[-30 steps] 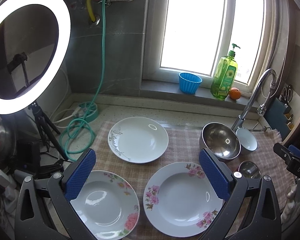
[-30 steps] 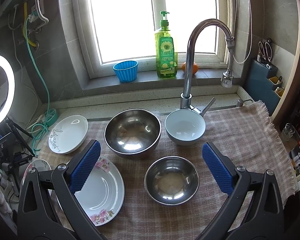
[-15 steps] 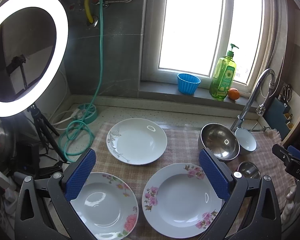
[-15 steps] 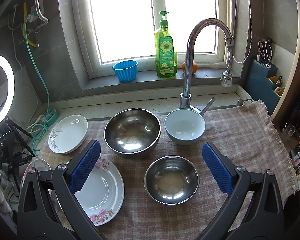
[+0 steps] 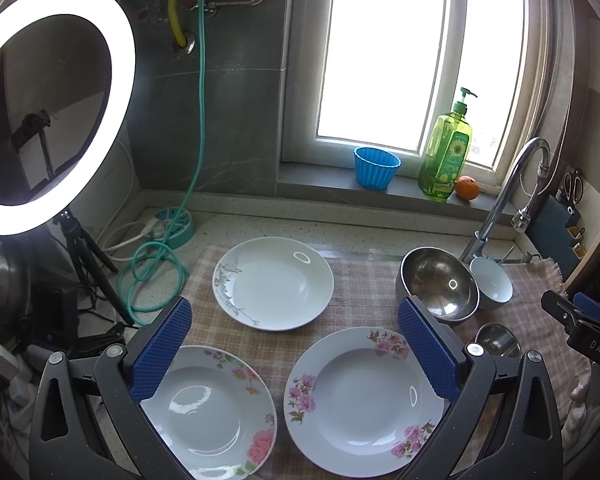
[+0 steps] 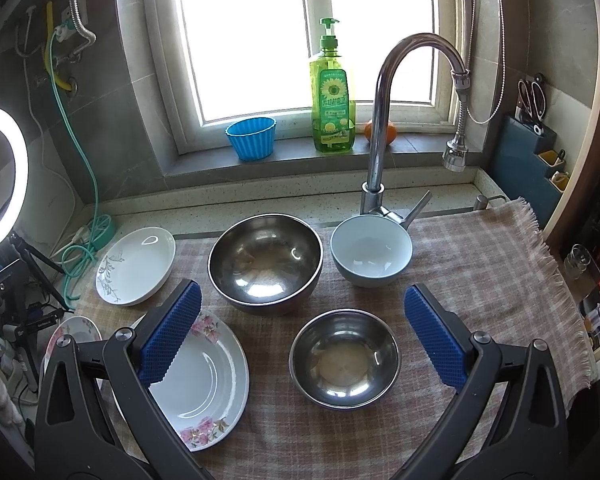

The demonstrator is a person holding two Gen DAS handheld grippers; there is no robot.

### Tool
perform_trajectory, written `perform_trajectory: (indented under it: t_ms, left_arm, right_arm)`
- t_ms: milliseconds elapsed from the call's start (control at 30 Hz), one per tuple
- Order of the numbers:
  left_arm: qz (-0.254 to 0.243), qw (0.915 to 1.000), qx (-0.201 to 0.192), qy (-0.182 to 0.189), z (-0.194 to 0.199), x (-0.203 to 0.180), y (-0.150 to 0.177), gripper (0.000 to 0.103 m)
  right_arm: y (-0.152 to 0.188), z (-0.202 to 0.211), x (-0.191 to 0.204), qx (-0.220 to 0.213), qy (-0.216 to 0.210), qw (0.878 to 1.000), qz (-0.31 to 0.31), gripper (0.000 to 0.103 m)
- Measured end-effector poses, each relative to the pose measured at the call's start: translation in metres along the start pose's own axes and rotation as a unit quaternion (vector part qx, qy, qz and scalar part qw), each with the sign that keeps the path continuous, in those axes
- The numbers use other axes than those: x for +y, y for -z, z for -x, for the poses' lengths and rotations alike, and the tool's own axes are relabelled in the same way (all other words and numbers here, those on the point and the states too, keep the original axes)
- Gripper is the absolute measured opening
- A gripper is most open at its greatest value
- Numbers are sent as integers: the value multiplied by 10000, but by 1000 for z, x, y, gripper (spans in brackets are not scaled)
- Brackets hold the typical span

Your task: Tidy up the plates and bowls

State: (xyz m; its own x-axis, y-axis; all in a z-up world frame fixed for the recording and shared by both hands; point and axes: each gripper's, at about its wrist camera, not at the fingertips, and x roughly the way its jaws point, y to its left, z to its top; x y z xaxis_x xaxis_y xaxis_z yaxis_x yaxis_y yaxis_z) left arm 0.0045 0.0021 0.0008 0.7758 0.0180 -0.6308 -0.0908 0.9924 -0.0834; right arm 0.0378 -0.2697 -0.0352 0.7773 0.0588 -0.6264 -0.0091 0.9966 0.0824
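Spread out singly, three plates and three bowls lie on a checked cloth [image 6: 480,264] around the large steel bowl [image 6: 265,262], none yet stacked, so the sorting appears not to have begun. Left of that bowl rests a white plate with a grey leaf sprig [image 5: 273,282]; nearer the camera lie two glossy, shallow plates rimmed in pink flowers, one [image 5: 364,394] just beside the bowl, the other [image 5: 210,406] farther left. A pale blue ceramic bowl [image 6: 371,250] sits touching or nearly touching the steel bowl's right side, at the foot of the curved chrome tap [image 6: 380,120]; a smaller steel bowl [image 6: 345,358] stands in front. The left gripper [image 5: 296,354] hovers above the plates and the right gripper [image 6: 300,334] above the bowls, jaws wide apart and holding nothing, their ribbed blue pads [image 6: 171,334] clear of the crockery — a division that likely assigns plates to one hand and bowls to the other. Smooth rims may slip under the pads.
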Motion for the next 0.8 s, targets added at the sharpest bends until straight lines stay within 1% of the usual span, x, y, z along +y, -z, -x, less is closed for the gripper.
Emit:
perform_trajectory:
  t_ms: [433,800]
  left_arm:
    - [-25,10000,37,43,-4,-4,-4,102]
    - [-50,9999,132,98,-12,0,-1,102]
  right_arm:
    - [1,-3,0,53,6,10000,12,103]
    - [5,-8,-1,131,18,9999,-12,103]
